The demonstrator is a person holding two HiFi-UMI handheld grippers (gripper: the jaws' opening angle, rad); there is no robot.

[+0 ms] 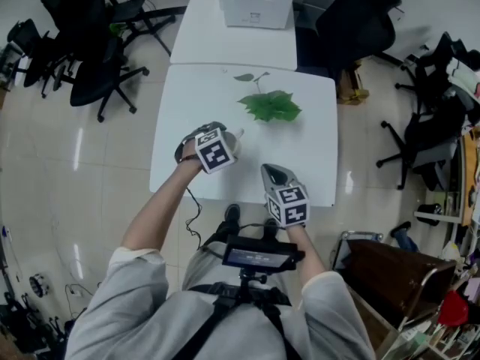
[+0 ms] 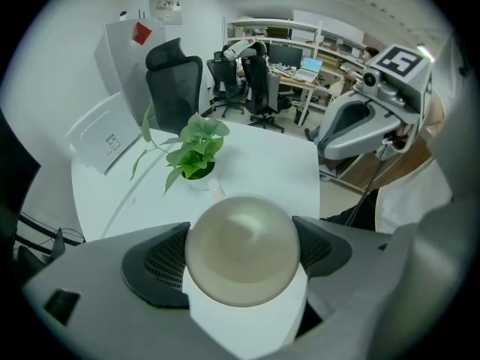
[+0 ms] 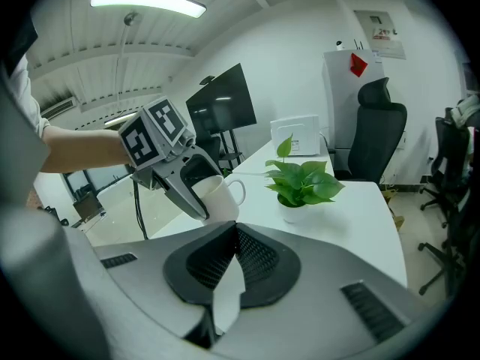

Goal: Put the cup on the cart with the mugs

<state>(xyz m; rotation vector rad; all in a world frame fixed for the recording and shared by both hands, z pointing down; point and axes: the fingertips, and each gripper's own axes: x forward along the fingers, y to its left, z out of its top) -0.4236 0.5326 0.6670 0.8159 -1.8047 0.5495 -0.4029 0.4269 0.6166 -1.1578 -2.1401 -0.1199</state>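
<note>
Far to the left in the head view, black office chairs (image 1: pixel 97 66) are standing on the pale floor beside the white table (image 1: pixel 187 103). Over the table's near left part I am holding my left gripper (image 1: pixel 225 142), pointing steeply down. It is gripping the white cup (image 2: pixel 241 247): in the left gripper view the cup's round form is filling the gap, and the dark pads (image 2: pixel 154 268) are pressing against it on both sides. From the right gripper view the cup is sitting slightly tilted in those jaws, with its handle (image 3: pixel 238 190) pointing toward the plant. Whether its base is touching the tabletop I cannot tell, since my other gripper's body is hiding it.

Further right, near the middle of the table and well apart from the cup, a small potted plant (image 1: pixel 270 105) is standing upright in its white pot. Beyond it, a white box (image 1: pixel 256 2) is sitting on a second white table (image 1: pixel 225 43) that adjoins the first.

To the right of the cup, at the table's near edge, I am holding my right gripper (image 1: pixel 274 174). Its jaws are pressed together with nothing between them.

At the far right, more dark chairs (image 1: pixel 427 133) are standing on the floor, and nearer to me a brown-topped, metal-framed stand (image 1: pixel 386 265) is showing; what it is carrying I cannot make out.
</note>
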